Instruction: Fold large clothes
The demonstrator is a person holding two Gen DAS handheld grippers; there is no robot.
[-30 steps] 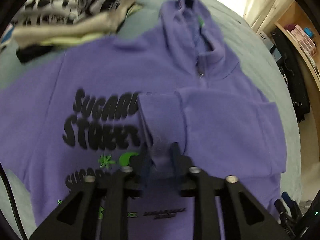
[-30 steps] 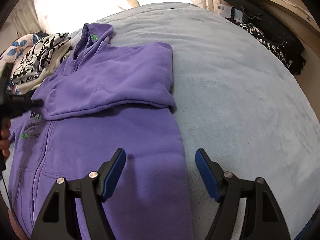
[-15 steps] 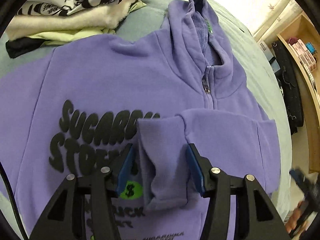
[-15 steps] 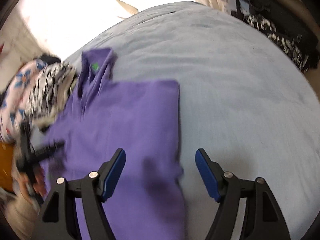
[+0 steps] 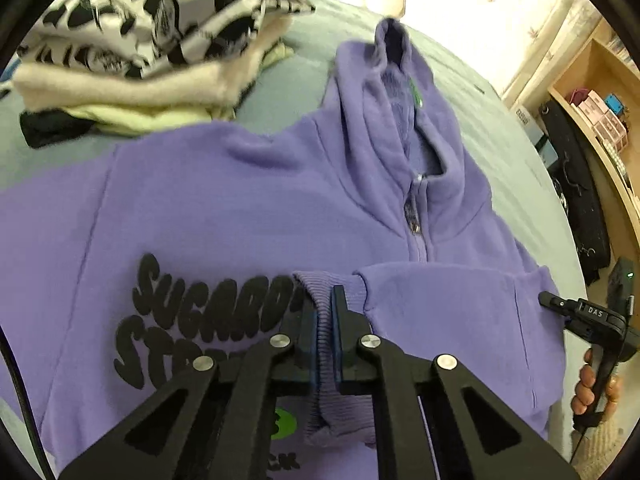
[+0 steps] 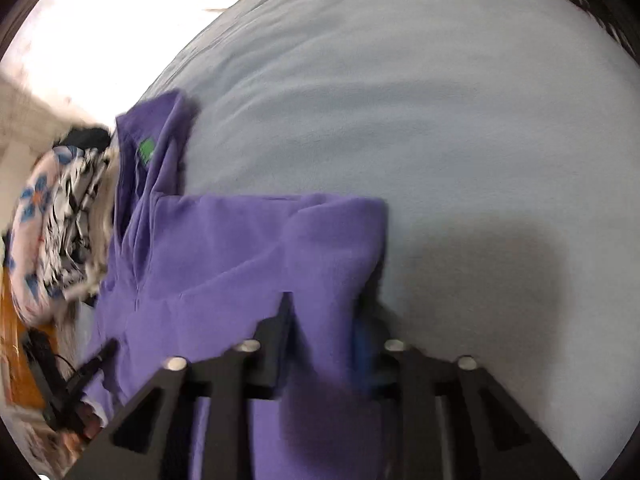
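"SUGAR" on hoodie (image 5: 248,216), "DAS" on gripper (image 5: 595,313)

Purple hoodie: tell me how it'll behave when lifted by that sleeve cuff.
The purple hoodie will probably drape and sag, since it lies in soft folds. The ribbed sleeve cuff bunches in the left claw, so it likely grips without slipping. The thick fleece looks fairly heavy and may drag on the bedcover.
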